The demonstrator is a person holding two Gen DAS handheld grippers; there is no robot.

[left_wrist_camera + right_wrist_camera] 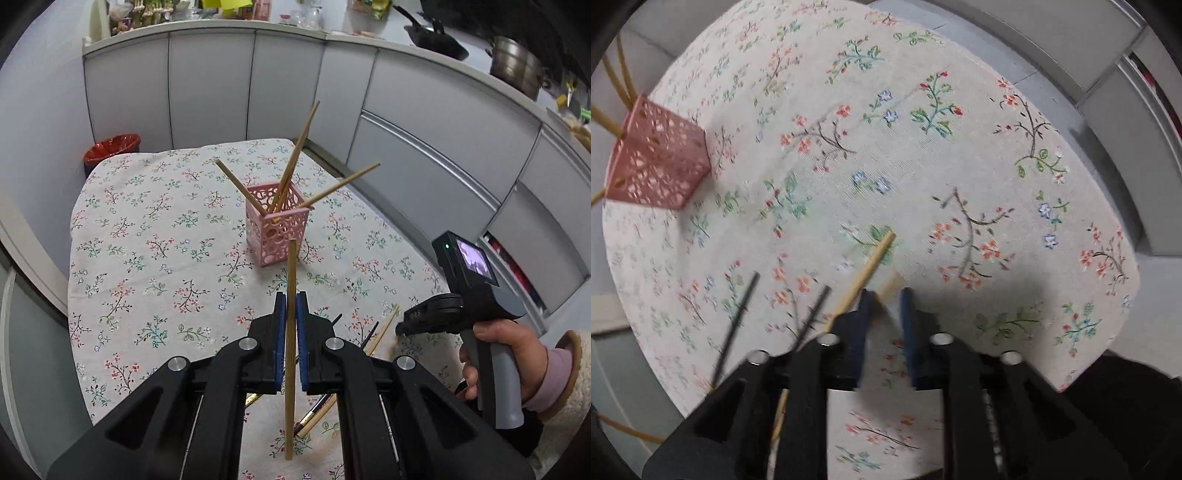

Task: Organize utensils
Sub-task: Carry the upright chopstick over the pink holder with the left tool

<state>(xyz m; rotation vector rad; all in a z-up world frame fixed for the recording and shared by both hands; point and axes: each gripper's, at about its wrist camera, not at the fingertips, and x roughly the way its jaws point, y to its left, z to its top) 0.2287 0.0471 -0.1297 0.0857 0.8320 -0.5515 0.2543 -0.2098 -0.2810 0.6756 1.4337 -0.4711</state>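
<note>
Here my left gripper (290, 314) is clamped on a single bamboo chopstick (290, 295), a pale, straight, square-tipped stick standing almost upright between the blue pads (279, 332), its top end poking above them and its lower end hanging down past the gripper body. It is held above the table (147, 221), which is covered in a floral cloth, on the near side of the pink holder (277, 225), a square basket with round cut-outs that stands near the middle of the table. Four more bamboo chopsticks (295, 162) already lean out of the holder in different directions. Below my left gripper a few loose utensils (380, 332) lie on the cloth, bamboo ones and thin dark ones, but the gripper body covers most of them and I cannot count them. My right gripper (886, 295) hovers low over the cloth with its jaws apart and nothing between them; a loose bamboo chopstick (875, 258) lies just to the left of its fingers, and two dark sticks (746, 295) lie further left, blurred. From the left wrist view my right hand (506, 350) wraps the gripper's grey handle at the right edge of the table, wrist in a pink cuff. A red bin (112, 147) sits beyond the far corner of the table.
</note>
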